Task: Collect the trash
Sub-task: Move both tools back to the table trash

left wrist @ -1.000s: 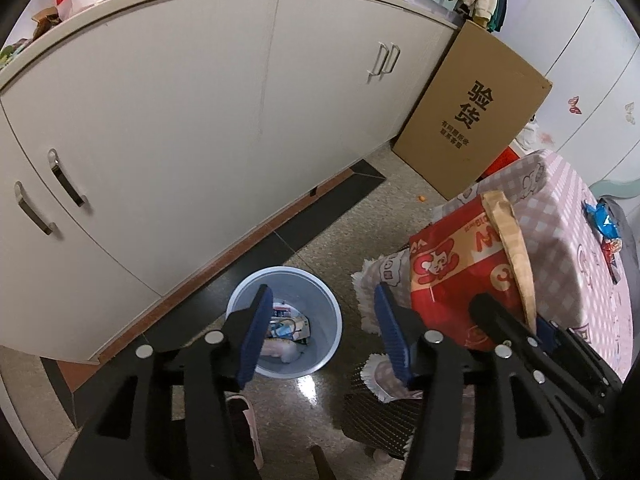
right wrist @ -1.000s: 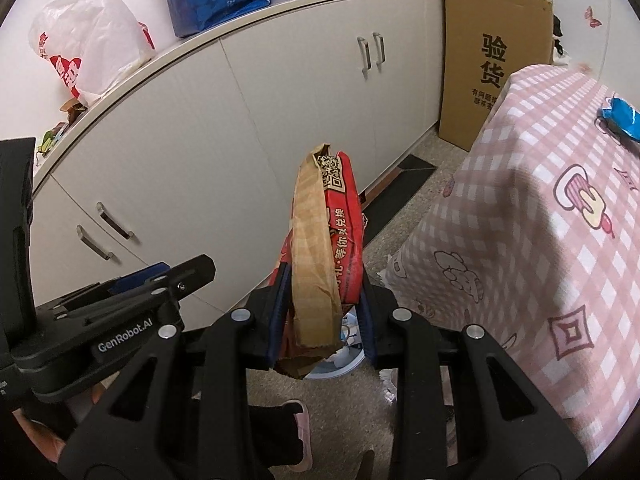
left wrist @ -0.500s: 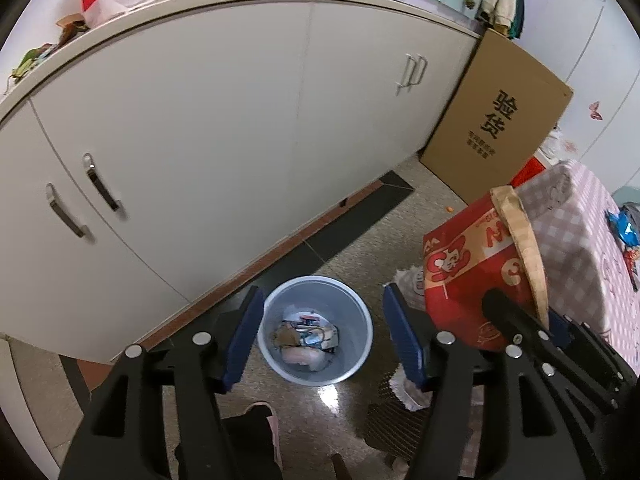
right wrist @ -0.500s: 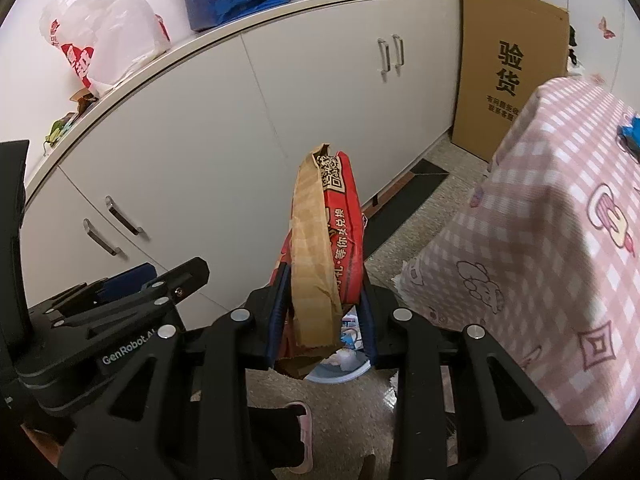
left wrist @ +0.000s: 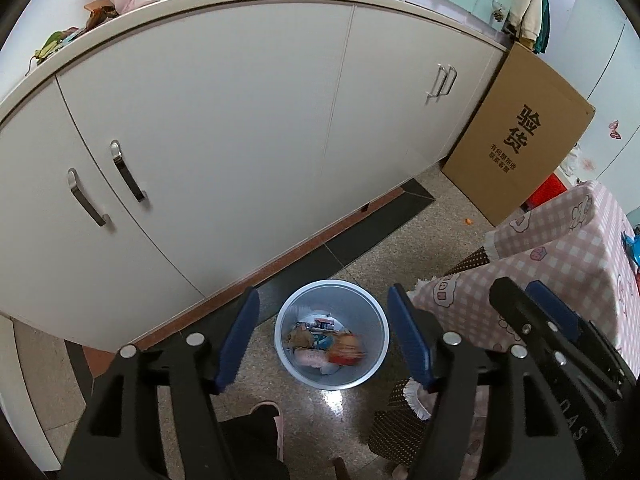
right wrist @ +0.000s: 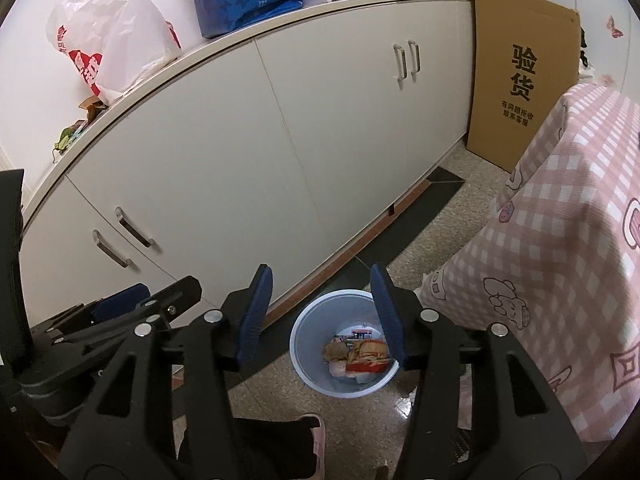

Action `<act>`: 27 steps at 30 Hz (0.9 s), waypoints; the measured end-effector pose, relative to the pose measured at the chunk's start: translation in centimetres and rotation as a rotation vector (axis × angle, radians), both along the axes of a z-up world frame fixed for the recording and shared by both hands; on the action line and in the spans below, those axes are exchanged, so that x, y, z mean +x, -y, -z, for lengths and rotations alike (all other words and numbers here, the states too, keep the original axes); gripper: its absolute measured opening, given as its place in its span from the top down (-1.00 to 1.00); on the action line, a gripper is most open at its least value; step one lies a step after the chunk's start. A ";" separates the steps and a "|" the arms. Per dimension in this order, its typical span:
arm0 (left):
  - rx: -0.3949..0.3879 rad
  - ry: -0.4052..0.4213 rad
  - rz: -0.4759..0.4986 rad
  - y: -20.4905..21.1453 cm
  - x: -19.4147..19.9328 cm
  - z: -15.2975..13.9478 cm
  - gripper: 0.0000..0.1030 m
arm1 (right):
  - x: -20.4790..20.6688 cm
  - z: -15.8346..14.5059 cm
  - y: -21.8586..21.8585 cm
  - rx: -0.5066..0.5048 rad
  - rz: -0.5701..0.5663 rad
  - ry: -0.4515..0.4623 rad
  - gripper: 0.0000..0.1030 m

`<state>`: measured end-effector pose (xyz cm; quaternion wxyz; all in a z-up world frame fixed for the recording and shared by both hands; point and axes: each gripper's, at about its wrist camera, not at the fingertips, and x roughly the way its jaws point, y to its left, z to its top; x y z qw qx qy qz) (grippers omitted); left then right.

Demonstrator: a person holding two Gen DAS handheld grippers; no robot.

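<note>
A pale blue trash bin (left wrist: 376, 354) stands on the floor in front of the white cabinets; it also shows in the right wrist view (right wrist: 306, 354). A red and tan snack bag (left wrist: 345, 355) lies inside it on other wrappers, also seen in the right wrist view (right wrist: 366, 356). My left gripper (left wrist: 324, 338) is open and empty, high above the bin. My right gripper (right wrist: 322, 316) is open and empty, above the bin. A blue wrapper (left wrist: 633, 246) lies on the pink checked tablecloth.
White cabinets (left wrist: 224, 136) run along the back. A brown cardboard box (left wrist: 520, 136) leans at their right end. The table with the pink checked cloth (right wrist: 568, 264) is on the right. A pink slipper (right wrist: 318, 436) is near the bin. Bags (right wrist: 108, 40) sit on the counter.
My right gripper has opened and let go of the red snack bag, which has dropped into the bin. Both grippers have risen a little.
</note>
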<state>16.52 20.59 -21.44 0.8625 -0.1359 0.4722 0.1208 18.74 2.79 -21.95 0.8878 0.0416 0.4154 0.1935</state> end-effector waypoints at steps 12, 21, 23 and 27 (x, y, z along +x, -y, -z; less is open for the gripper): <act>0.015 0.042 0.035 2.4 -1.1 -2.4 -0.27 | -1.9 -2.5 2.9 0.002 0.037 0.050 0.01; 0.045 0.129 0.147 9.7 -1.1 -6.8 -0.28 | -4.4 -6.9 9.6 -0.004 0.140 0.155 -0.02; 0.050 0.148 0.185 11.7 -1.0 -7.6 -0.28 | -4.8 -7.6 11.7 -0.003 0.175 0.172 -0.03; 0.042 0.175 0.278 17.0 -0.2 -8.9 -0.29 | -5.6 -8.6 17.2 0.000 0.265 0.189 -0.03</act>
